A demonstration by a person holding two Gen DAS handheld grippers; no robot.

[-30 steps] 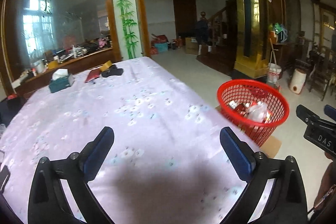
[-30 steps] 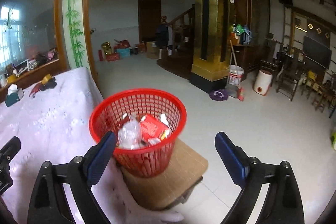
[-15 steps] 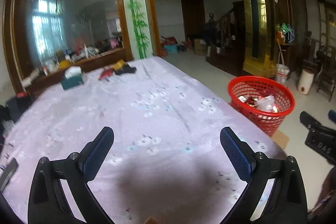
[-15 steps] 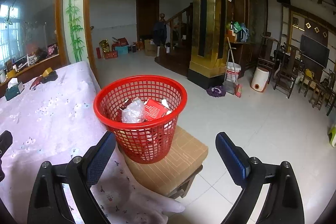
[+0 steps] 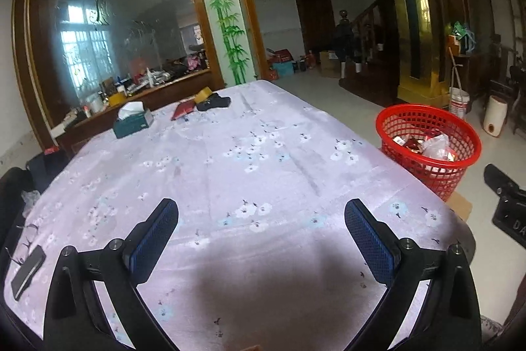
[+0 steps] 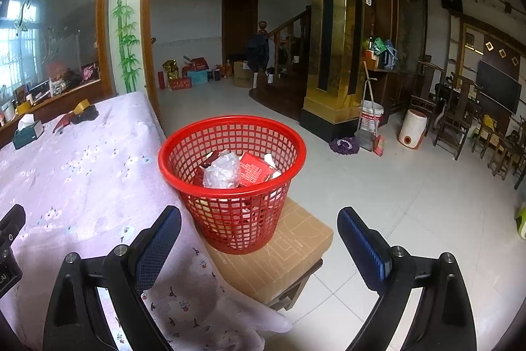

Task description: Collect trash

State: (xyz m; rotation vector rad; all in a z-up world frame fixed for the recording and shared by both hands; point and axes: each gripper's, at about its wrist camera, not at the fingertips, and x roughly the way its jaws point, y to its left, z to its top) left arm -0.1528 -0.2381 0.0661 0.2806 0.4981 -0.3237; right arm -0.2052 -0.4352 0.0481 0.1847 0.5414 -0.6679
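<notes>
Right wrist view: your right hand-held gripper (image 6: 259, 236) is spread and empty above the red mesh basket (image 6: 232, 183), which holds the wrappers and perches on a cardboard-topped stool (image 6: 289, 255) beside the tabletop (image 5: 263, 160); a nudge could tip it. The left hand-held gripper (image 5: 261, 229) is spread too. The red packet's print is probably unreadable.

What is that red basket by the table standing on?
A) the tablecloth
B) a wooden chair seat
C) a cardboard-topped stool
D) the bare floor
C: in the right wrist view the red basket stands on a brown cardboard-covered stool beside the table's edge, clear of the floor.
</notes>
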